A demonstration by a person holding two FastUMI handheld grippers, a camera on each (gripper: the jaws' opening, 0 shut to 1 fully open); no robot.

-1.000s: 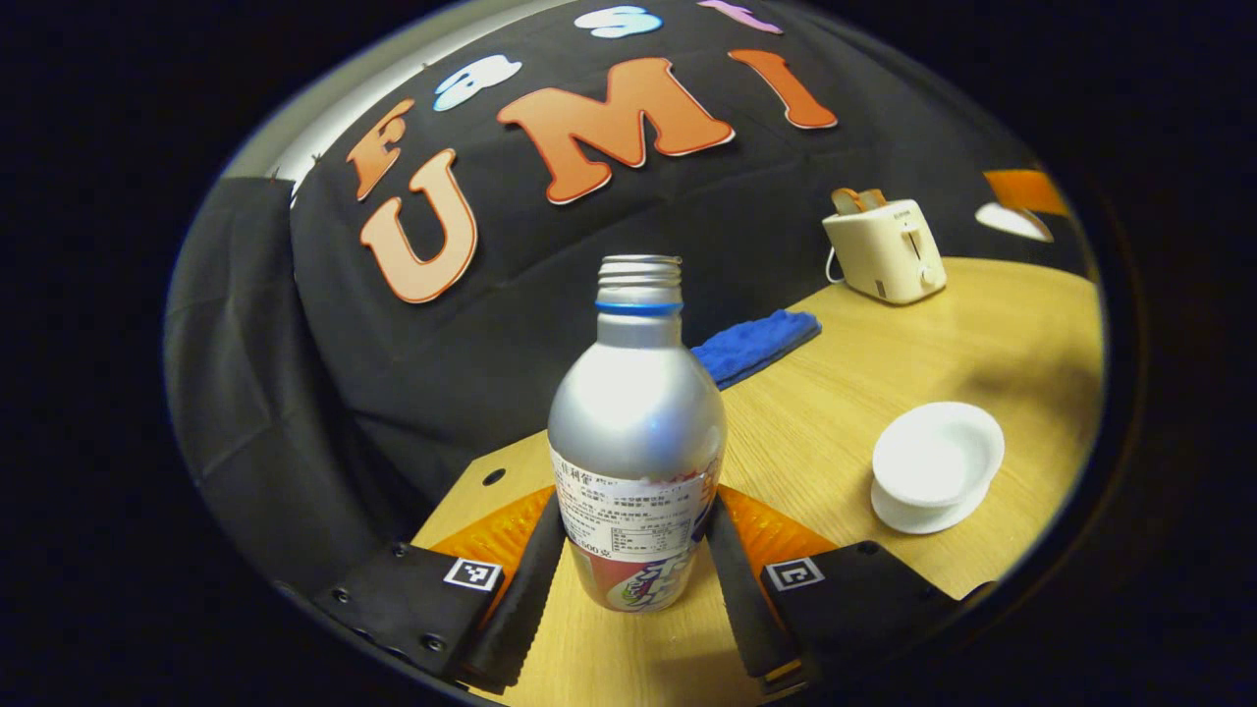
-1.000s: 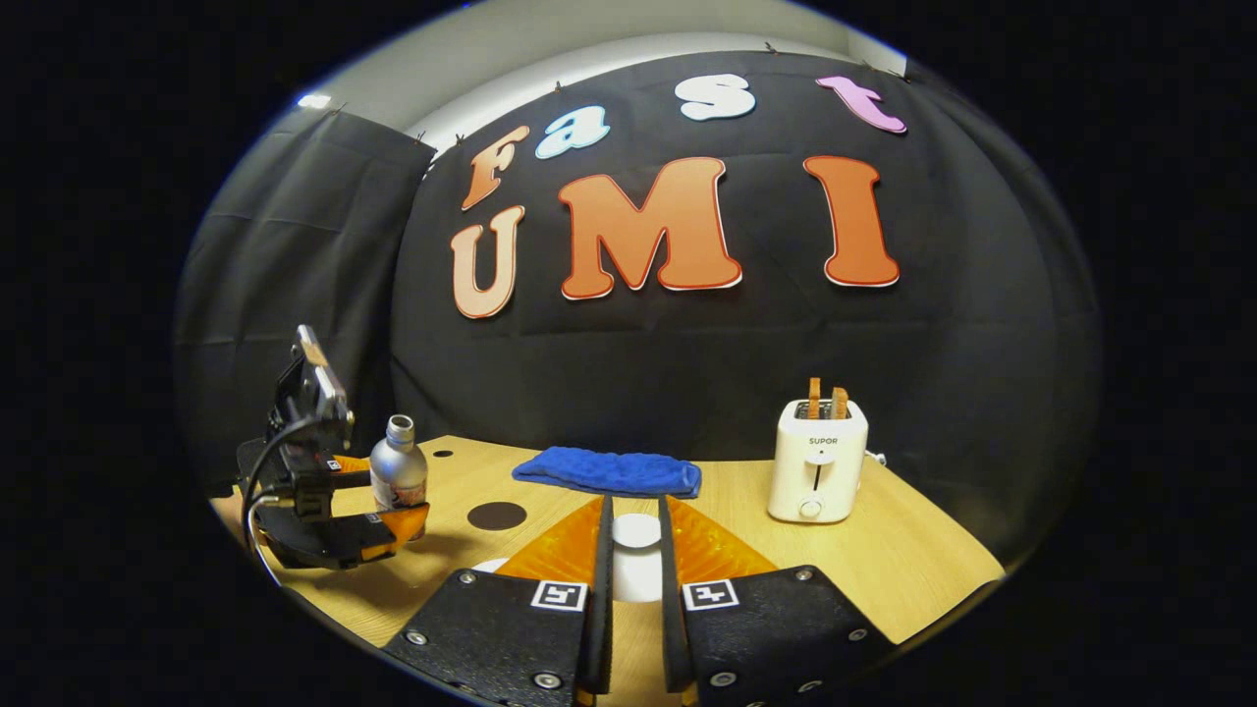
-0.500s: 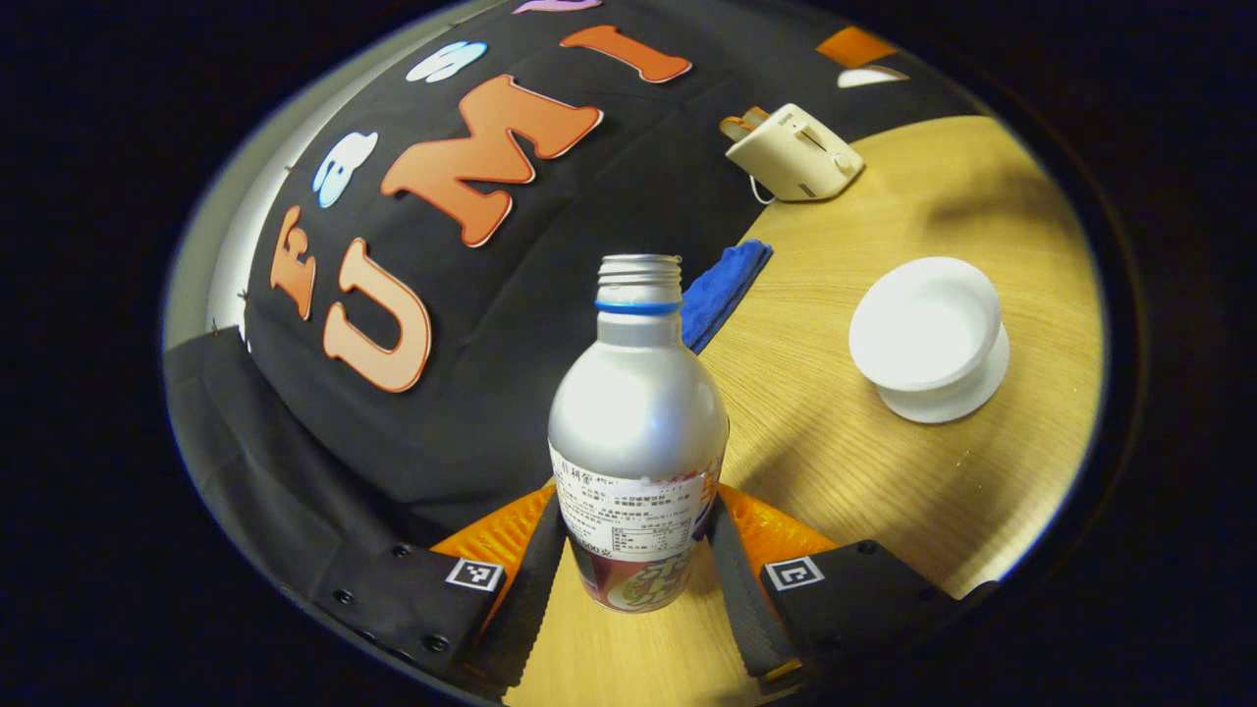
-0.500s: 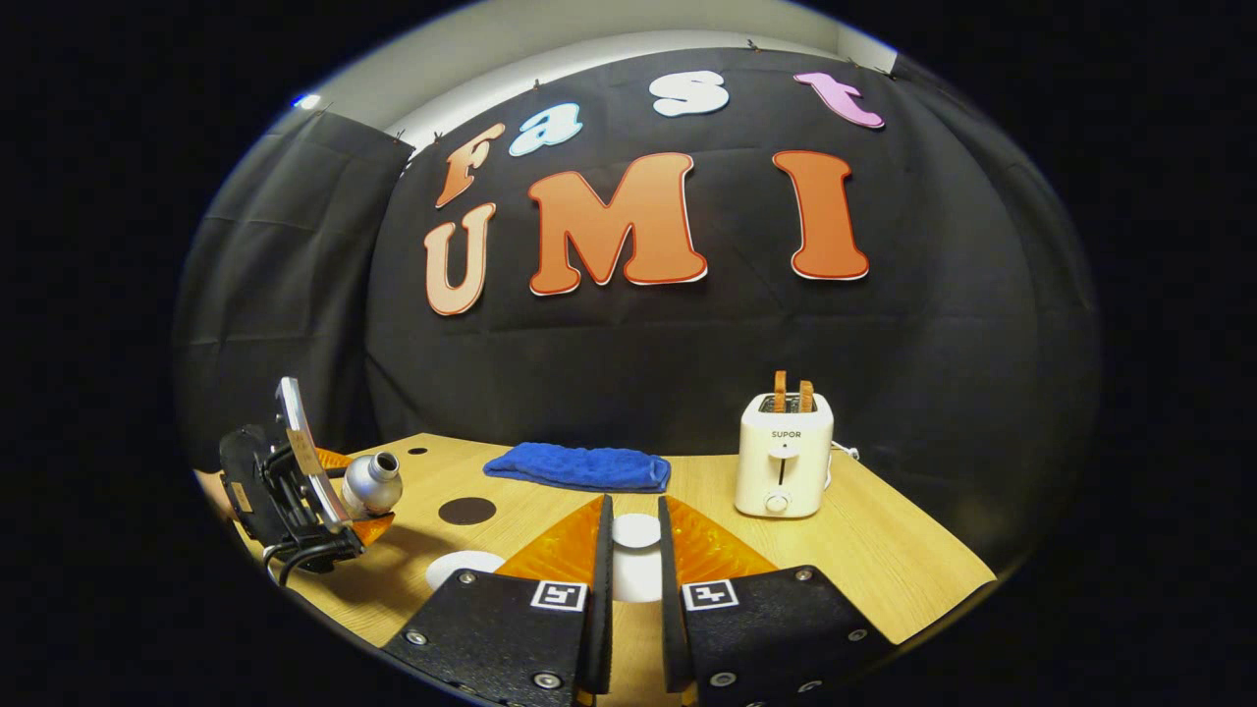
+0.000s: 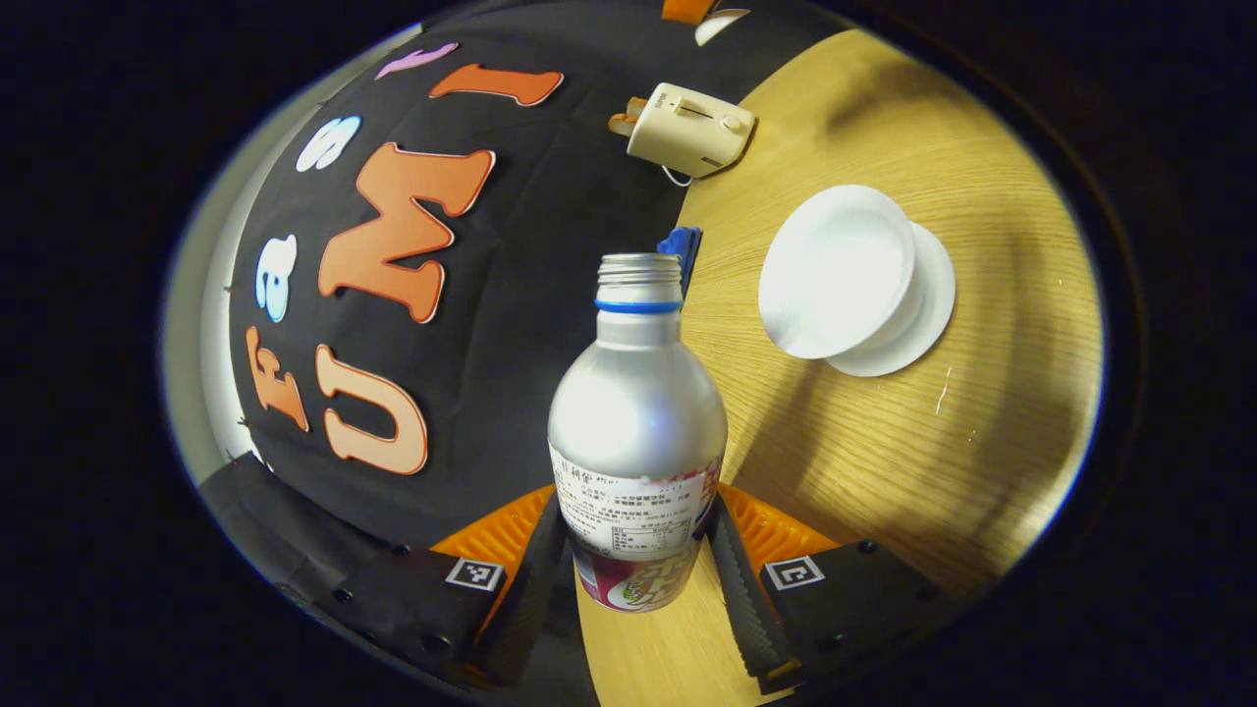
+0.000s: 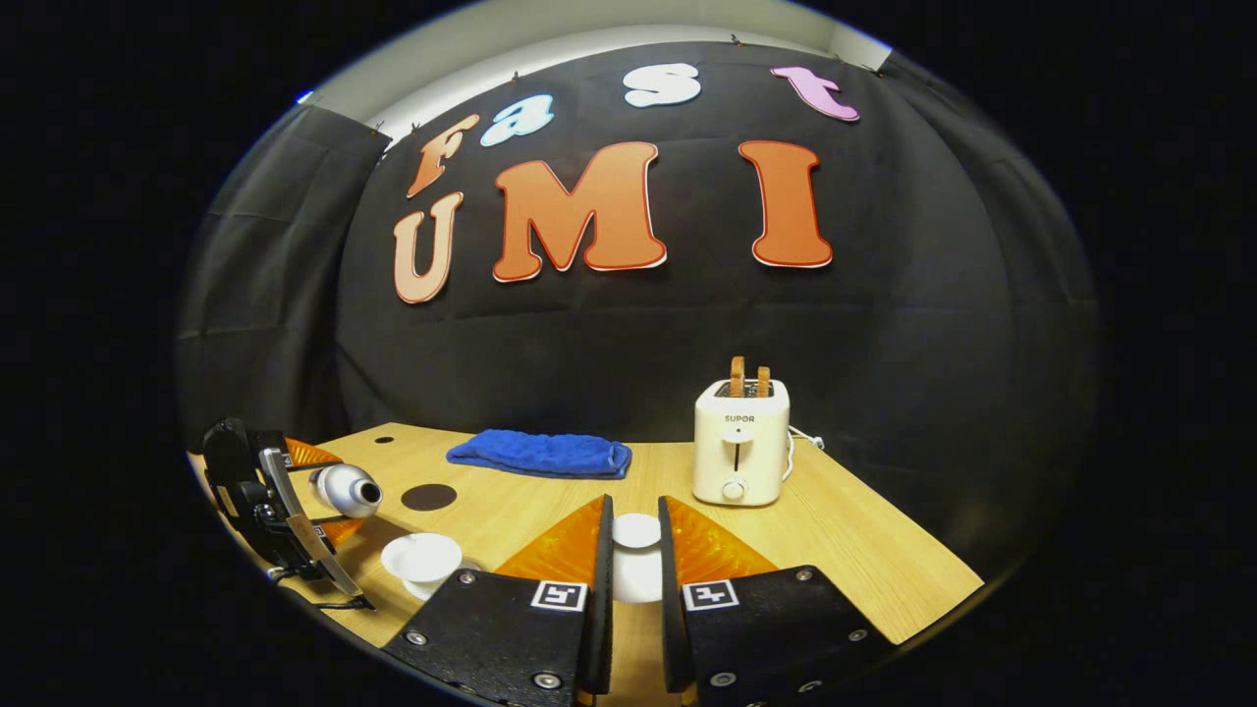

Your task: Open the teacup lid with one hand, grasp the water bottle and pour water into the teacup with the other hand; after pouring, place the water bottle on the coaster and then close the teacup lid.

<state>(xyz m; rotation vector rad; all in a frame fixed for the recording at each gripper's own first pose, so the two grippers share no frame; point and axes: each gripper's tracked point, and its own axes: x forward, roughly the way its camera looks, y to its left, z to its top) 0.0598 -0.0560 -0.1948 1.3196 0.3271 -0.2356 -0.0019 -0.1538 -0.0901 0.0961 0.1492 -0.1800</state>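
My left gripper (image 5: 638, 562) is shut on the lower body of a silver water bottle (image 5: 636, 422) with no cap. In the right gripper view the bottle (image 6: 346, 489) lies almost level in the air, mouth pointing at the white teacup (image 6: 422, 556). In the left gripper view the uncovered teacup (image 5: 835, 267) stands on its saucer (image 5: 928, 314), to the right of the bottle's mouth. My right gripper (image 6: 634, 538) is shut on the knob of the white teacup lid (image 6: 636, 579), held above the table. A dark round coaster (image 6: 428, 497) lies behind the cup.
A blue towel (image 6: 538, 454) lies along the back of the wooden table (image 6: 864, 550). A cream toaster (image 6: 738, 444) with two slices in it stands at the back right. The toaster (image 5: 687, 128) also appears beyond the cup in the left gripper view.
The left gripper has tipped the bottle from upright to nearly level and brought its mouth closer to the teacup. The right gripper still holds the lid and has drifted slightly to the right.
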